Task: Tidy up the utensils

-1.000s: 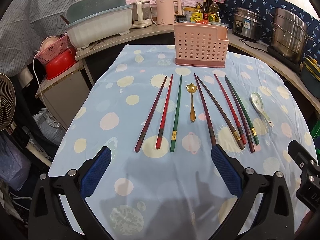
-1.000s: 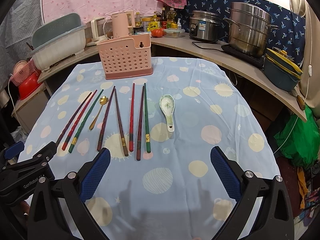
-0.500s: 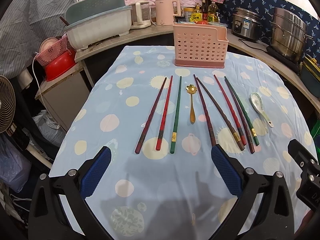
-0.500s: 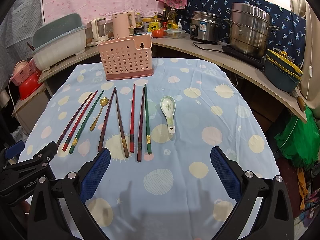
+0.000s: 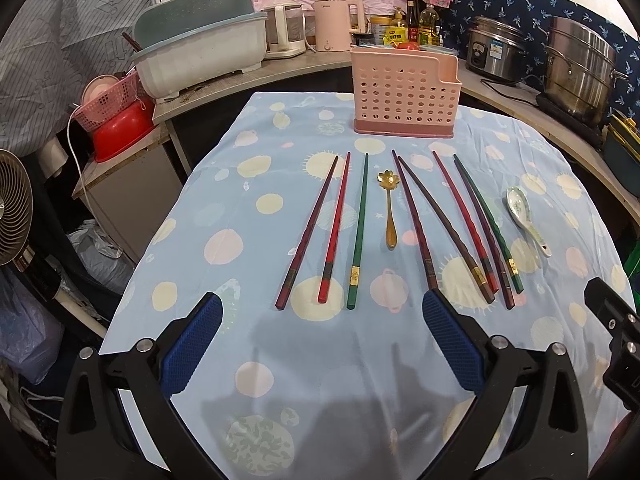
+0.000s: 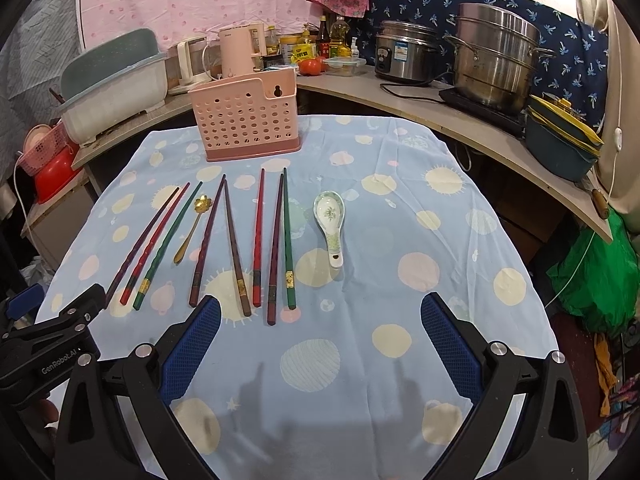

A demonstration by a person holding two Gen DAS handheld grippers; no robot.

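Observation:
Several chopsticks (image 5: 362, 230) in red, green and dark brown lie side by side on the blue spotted tablecloth (image 5: 240, 264), also in the right wrist view as chopsticks (image 6: 256, 240). Among them lies a small gold spoon (image 5: 389, 208) (image 6: 192, 224). A white ceramic spoon (image 5: 526, 218) (image 6: 330, 220) rests at the right end of the row. Behind them stands a pink perforated utensil holder (image 5: 404, 92) (image 6: 246, 120). My left gripper (image 5: 320, 332) hovers open near the chopstick handles. My right gripper (image 6: 320, 336) is open too, over bare cloth.
A counter curves behind the table with a white dish basin (image 5: 200, 56), kettles (image 5: 336, 24), a rice cooker (image 6: 404, 56) and a steel steamer pot (image 6: 496, 64). A fan (image 5: 14, 208) stands at the left. A green bag (image 6: 600, 280) lies right of the table.
Both grippers have drifted slightly; the table contents have not moved and both stay open.

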